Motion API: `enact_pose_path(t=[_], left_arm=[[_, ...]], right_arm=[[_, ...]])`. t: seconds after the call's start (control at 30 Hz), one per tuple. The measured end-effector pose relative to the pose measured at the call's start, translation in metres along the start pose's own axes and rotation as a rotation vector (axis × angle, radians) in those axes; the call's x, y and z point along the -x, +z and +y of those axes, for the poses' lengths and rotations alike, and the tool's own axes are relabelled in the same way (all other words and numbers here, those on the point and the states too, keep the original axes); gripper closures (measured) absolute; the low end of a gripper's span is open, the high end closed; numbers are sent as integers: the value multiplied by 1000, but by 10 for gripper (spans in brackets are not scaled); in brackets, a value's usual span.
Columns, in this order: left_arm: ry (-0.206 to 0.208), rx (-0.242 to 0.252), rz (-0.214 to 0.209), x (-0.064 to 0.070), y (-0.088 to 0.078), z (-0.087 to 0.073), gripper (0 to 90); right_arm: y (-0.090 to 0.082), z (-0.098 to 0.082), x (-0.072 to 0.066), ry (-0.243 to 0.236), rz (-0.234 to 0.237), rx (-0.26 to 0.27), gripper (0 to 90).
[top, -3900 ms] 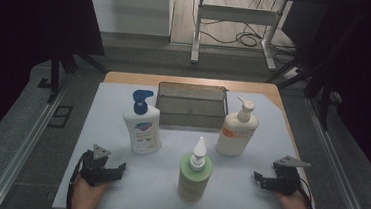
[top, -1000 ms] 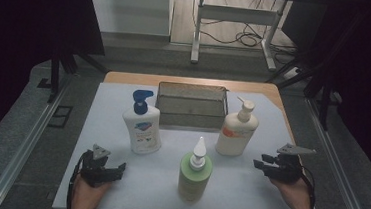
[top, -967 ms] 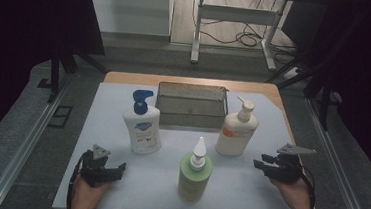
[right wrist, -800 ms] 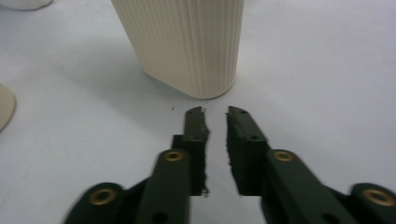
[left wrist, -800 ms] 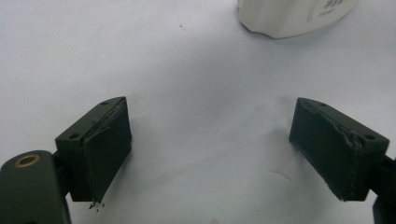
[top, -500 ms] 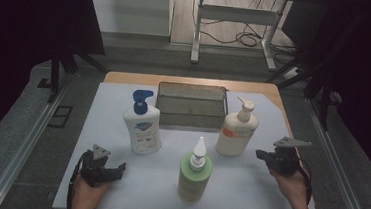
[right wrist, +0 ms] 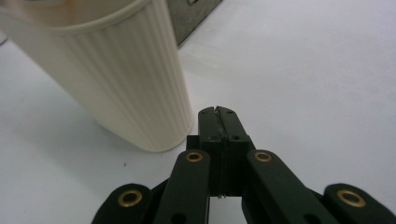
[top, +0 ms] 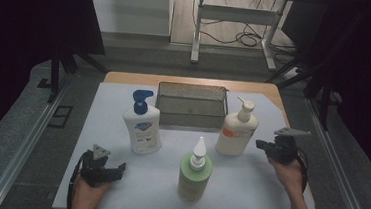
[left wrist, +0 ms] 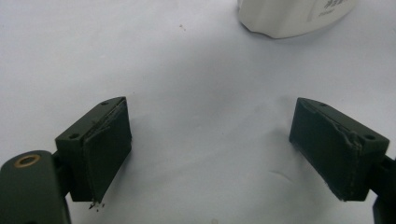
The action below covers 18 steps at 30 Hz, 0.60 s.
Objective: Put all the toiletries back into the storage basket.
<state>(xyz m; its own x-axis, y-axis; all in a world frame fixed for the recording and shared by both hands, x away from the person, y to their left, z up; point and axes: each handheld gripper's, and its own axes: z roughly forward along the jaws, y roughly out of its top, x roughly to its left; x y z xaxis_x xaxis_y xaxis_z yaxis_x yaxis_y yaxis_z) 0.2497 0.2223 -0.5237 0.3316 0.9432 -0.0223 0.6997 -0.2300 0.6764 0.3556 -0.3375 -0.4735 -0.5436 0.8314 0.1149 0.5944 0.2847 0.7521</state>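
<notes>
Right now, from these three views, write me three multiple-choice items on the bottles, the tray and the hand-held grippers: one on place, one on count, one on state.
1. Where does the grey wire-mesh tray sit?
A. at the far edge, behind the bottles
B. at the near edge, by the hands
C. on the floor

2. How many bottles stand on the white table cover?
A. two
B. three
C. five

3. How do the right hand-held gripper's jaws stand?
A. wide open
B. shut around the cream bottle
C. shut on nothing

Answers: 1 A, the high view puts the tray beyond all the bottles. 2 B, there is a white blue-pump bottle, a cream ribbed pump bottle and a green white-nozzle bottle. 3 C, the right gripper view shows the pads pressed together, with the cream bottle beside them.
</notes>
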Motion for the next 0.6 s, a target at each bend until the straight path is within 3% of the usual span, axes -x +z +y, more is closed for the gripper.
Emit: enact_pose_path(t=[0.33, 0.6], left_arm=[[0, 0, 0, 0, 0, 0, 126], [-1, 0, 0, 0, 0, 0, 125]], right_arm=[[16, 13, -1, -33, 2, 14, 894], [31, 13, -3, -48, 28, 7, 892]])
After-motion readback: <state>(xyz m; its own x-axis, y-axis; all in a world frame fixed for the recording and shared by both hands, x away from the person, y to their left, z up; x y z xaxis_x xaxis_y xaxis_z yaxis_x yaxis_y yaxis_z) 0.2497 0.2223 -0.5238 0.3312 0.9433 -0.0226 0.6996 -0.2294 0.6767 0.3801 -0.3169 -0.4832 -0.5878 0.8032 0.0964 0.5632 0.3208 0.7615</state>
